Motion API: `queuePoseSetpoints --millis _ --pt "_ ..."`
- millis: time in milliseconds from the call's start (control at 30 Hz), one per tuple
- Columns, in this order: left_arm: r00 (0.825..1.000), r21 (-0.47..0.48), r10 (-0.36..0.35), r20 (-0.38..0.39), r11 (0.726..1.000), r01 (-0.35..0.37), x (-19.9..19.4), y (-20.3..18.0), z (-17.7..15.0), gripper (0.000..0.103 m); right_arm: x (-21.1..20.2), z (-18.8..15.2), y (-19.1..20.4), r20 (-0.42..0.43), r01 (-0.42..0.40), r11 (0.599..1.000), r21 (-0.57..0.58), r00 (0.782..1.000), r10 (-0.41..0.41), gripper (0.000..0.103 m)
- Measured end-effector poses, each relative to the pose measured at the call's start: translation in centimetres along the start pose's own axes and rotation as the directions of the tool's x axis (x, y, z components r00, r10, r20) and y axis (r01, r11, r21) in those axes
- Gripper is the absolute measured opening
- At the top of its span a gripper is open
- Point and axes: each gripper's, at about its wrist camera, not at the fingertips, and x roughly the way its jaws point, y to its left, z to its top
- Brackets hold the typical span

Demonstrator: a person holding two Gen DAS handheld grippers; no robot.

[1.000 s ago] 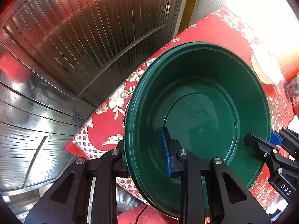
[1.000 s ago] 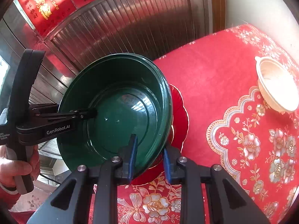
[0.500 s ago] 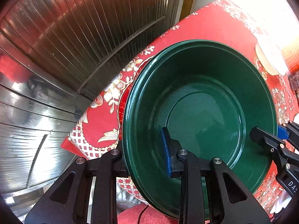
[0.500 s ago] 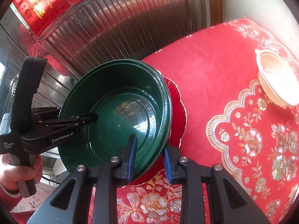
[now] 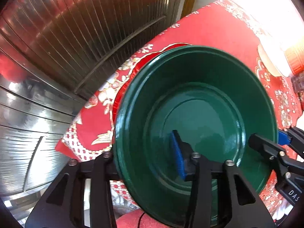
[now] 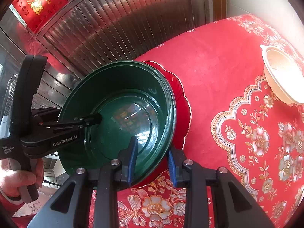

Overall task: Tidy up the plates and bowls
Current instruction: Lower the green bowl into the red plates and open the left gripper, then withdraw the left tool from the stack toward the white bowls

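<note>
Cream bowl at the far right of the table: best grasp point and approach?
Take the cream bowl by its thin rim, one finger inside and one outside the wall, coming from above on its near side. It sits upright and open with a flared lip and ribbed wall, and the red tablecloth around it looks clear. Both grippers are busy on the green bowl.

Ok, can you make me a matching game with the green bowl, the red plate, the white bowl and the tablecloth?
Things:
1. green bowl
2. red plate
3. white bowl
4. tablecloth

Descriptions:
A. stands alone on the far right side of the table
B. red with flowers, covers the table
C. gripped at its rim by both grippers
D. peeks out from under the green bowl

Pairs: 1-C, 2-D, 3-A, 4-B
</note>
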Motion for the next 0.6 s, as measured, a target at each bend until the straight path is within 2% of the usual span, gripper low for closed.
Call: queuePoseSetpoints --millis 100,200,367,433,600 --pt "1.000 0.015 -0.023 -0.003 1.000 0.023 0.2 -0.4 0.1 0.060 0.0 -0.1 -0.4 -0.004 -0.002 1.000 0.026 1.000 0.002 0.039" --pt "1.000 0.007 -0.024 0.008 1.000 0.024 -0.1 -0.4 0.3 0.060 -0.5 -0.2 -0.5 0.009 -0.011 0.999 0.042 1.000 0.010 0.041" --pt "0.997 0.015 0.020 0.069 1.000 -0.021 -1.9 -0.1 0.6 0.060 -2.0 -0.2 -1.0 0.042 -0.013 0.999 0.052 0.999 0.011 0.044" --pt "0.994 0.018 0.045 0.096 0.999 -0.047 -2.9 0.1 0.9 0.067 -2.3 -0.3 -1.4 0.051 -0.018 0.998 0.063 0.999 0.014 0.045" --pt "0.990 0.005 0.049 0.136 0.999 -0.050 -4.7 0.7 1.3 0.067 -3.2 -0.3 -2.2 0.071 -0.045 0.995 0.087 0.997 0.039 0.048"
